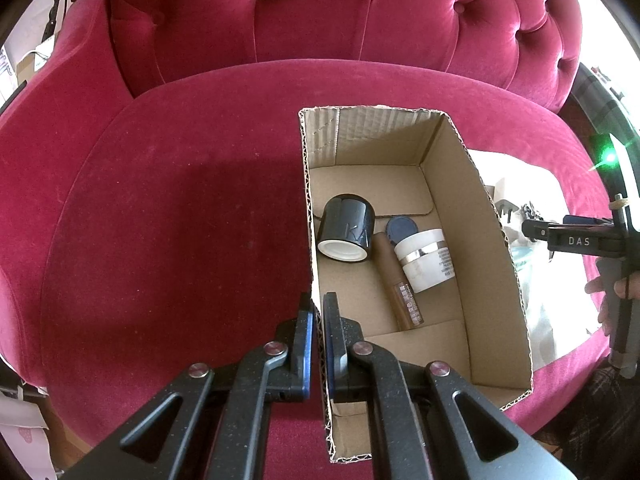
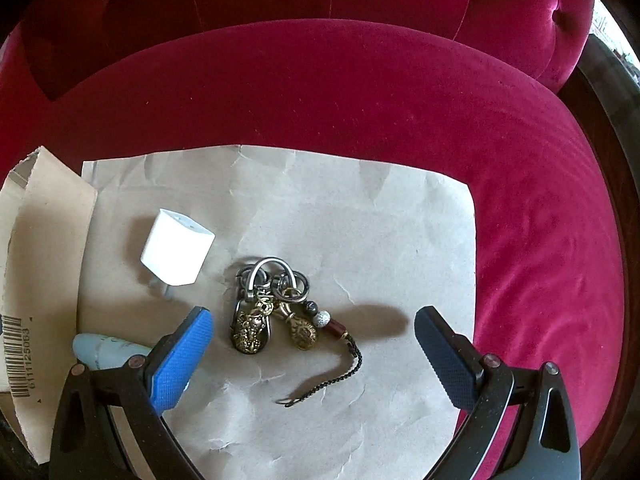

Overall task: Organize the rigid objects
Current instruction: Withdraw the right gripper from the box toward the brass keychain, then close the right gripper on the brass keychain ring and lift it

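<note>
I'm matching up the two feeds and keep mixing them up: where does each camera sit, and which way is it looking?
Left wrist: on the left gripper, looking steeply down; it is shut on the wall of the cardboard box; a hand shows at right.
Right wrist: on the right gripper, open, facing down at the keychain and white charger on the paper sheet.
Shared: the box and the red velvet seat.

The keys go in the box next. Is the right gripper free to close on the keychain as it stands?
Probably yes. The right gripper is open, its fingers either side of the keychain on the paper, with nothing lying over it.
</note>
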Motion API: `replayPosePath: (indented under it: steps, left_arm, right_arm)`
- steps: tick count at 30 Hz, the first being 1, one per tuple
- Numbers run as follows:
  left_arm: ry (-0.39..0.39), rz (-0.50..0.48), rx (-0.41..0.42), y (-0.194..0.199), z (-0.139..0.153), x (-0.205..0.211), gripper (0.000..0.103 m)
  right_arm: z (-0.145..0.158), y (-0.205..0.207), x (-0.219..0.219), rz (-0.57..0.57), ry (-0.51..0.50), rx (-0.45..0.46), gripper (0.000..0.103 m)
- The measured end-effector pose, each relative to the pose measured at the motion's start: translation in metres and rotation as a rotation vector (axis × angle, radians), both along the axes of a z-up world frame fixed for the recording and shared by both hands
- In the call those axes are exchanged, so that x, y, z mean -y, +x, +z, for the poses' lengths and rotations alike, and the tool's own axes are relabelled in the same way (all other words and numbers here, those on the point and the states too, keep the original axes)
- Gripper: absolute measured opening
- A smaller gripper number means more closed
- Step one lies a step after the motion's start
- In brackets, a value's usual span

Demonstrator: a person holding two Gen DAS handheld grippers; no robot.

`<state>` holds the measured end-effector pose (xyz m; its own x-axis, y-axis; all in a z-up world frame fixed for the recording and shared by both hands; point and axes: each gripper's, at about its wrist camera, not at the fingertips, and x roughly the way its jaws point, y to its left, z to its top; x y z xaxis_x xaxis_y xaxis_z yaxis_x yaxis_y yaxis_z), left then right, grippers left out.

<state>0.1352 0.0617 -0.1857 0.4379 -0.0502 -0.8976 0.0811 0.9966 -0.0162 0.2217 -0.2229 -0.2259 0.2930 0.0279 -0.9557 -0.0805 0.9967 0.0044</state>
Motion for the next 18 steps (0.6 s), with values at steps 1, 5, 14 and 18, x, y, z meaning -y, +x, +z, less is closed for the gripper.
replayPosePath:
  steps: [1, 5, 14, 18]
  left_arm:
    - [0.0, 0.0, 0.0, 0.0, 0.0, 0.0, 0.005]
    - [0.0, 0.0, 0.0, 0.0, 0.0, 0.0, 0.005]
    - [0.001, -0.001, 0.0, 0.0, -0.001, 0.0, 0.005]
    - [0.001, 0.0, 0.0, -0.001, -0.002, -0.001, 0.005]
  right_arm:
    - [0.0, 0.001, 0.0, 0.002, -0.001, -0.001, 0.103]
    - [-0.001, 0.005, 0.001, 0.009, 0.004, -0.006, 0.102]
    - [0.003, 0.015, -0.005, 0.016, 0.019, 0.009, 0.084]
    - [0.012, 0.015, -0.015, 0.052, 0.03, 0.031, 0.036]
